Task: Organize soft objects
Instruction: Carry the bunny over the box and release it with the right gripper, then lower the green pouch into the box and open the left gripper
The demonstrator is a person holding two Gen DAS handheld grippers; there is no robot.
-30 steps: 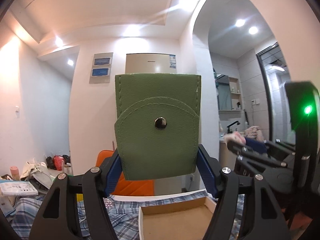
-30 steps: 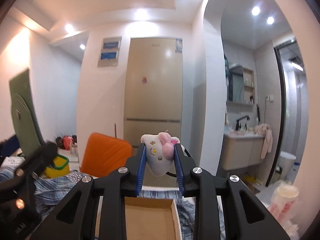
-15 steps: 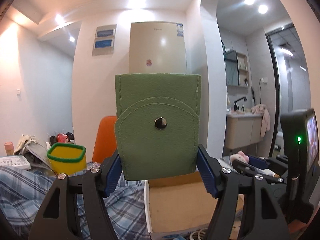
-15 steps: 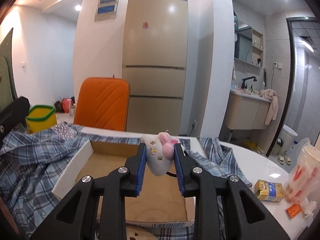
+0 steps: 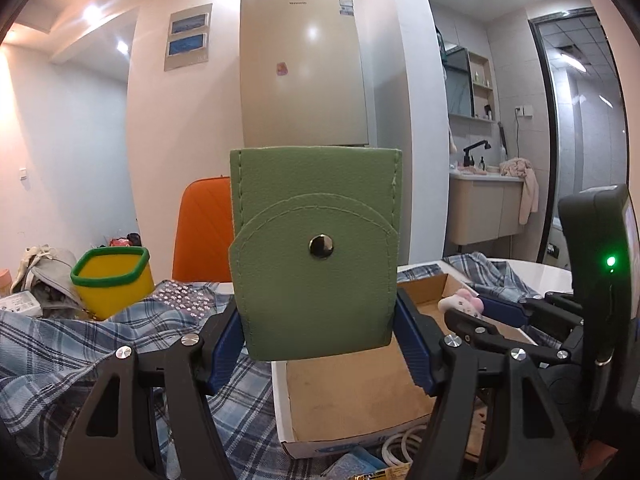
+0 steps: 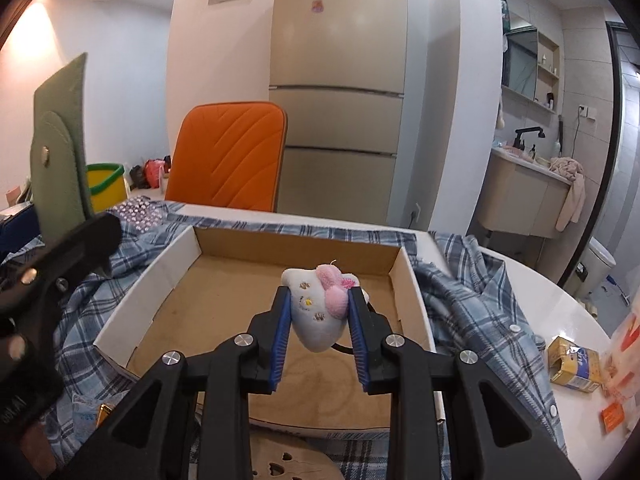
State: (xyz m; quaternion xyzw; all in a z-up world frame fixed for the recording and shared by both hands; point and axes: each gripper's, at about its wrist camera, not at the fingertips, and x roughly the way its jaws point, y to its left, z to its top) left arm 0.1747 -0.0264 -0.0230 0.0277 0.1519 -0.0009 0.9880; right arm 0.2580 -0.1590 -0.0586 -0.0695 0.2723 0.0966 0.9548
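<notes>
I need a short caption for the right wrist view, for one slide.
Right gripper holds a small plush toy over an open cardboard box on a plaid cloth.

No readable text anywhere.

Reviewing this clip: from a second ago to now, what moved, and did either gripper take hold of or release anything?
Both grippers came down and tipped toward the cardboard box: views that showed mostly ceiling and wall now show the box floor. Nothing was taken or released. The left gripper stays clamped on the green pouch, the right gripper on the small plush toy, now above the box floor. Box, plaid cloth and yellow bin look unmoved.
</notes>
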